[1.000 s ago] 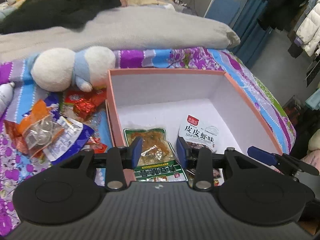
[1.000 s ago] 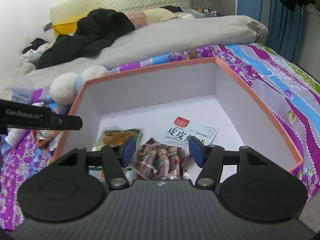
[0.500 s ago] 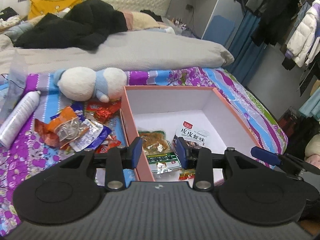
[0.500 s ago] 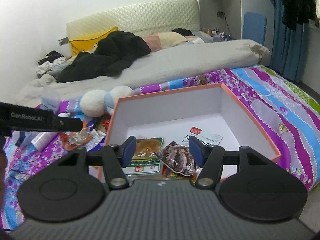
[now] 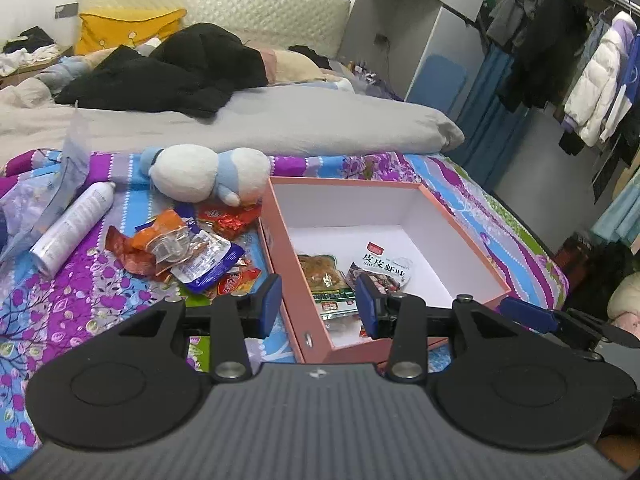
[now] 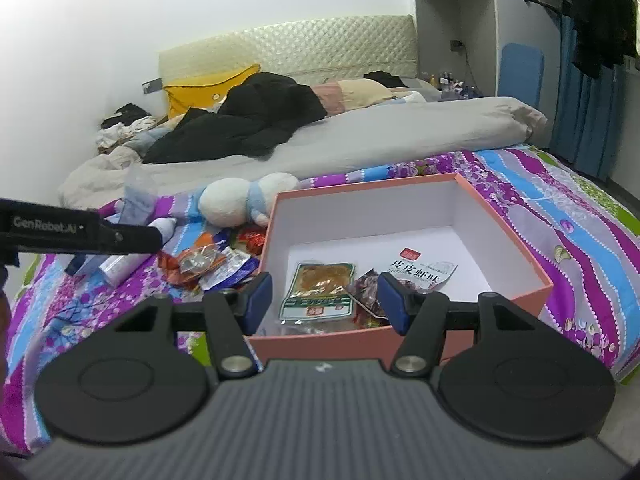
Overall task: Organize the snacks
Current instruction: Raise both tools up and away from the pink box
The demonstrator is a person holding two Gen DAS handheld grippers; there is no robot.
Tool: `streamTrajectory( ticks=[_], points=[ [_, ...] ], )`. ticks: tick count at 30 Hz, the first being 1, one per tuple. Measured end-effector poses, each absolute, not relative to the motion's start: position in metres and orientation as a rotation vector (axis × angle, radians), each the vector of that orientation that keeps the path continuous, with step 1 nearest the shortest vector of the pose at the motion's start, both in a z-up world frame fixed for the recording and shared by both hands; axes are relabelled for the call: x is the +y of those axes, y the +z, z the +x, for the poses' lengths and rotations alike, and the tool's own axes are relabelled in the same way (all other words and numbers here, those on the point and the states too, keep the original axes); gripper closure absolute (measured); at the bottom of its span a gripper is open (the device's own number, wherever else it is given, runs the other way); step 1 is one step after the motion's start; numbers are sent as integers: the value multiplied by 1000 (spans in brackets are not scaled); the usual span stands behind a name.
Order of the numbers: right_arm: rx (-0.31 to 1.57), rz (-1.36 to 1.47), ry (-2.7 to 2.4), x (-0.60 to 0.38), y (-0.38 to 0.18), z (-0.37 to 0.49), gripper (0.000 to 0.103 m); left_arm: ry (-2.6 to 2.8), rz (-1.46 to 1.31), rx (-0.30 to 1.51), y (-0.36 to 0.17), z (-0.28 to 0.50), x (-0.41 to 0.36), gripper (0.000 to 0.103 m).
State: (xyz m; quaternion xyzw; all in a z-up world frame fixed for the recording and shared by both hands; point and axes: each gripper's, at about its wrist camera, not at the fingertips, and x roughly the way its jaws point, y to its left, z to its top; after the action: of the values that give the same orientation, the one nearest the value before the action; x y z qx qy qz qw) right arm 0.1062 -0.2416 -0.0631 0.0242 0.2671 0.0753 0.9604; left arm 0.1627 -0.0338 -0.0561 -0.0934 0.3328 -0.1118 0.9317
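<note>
A pink box (image 5: 464,232) (image 6: 508,232) with a white inside lies open on the flowered bedspread. In it lie a green packet (image 5: 326,280) (image 6: 320,288), a white shrimp packet (image 5: 386,264) (image 6: 424,272) and a dark red packet (image 6: 366,288). Several loose snack packets (image 5: 180,248) (image 6: 212,264) are heaped left of the box. My left gripper (image 5: 318,302) hovers above the box's near left corner, its jaws opening with nothing between them. My right gripper (image 6: 326,300) hangs over the box's near wall, open and empty.
A white and blue plush toy (image 5: 208,176) (image 6: 236,204) lies behind the snack heap. A white spray can (image 5: 72,226) rests at the left. A grey duvet (image 5: 280,120) with black clothes on it fills the back. The bed's edge runs along the right.
Both grippers have drawn back and upward from inside the box. The box and packets now look smaller and farther off. Neither gripper took hold of anything.
</note>
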Motion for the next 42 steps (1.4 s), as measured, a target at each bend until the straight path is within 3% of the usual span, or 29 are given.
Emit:
streamTrajectory(
  ticks=[29, 42],
  points=[
    [537, 12, 310, -195, -73, 41, 43, -140, -200, 684, -68, 63, 1, 57],
    [565, -2, 338, -180, -82, 49, 43, -87, -227, 714, -80, 72, 25, 53]
  ],
)
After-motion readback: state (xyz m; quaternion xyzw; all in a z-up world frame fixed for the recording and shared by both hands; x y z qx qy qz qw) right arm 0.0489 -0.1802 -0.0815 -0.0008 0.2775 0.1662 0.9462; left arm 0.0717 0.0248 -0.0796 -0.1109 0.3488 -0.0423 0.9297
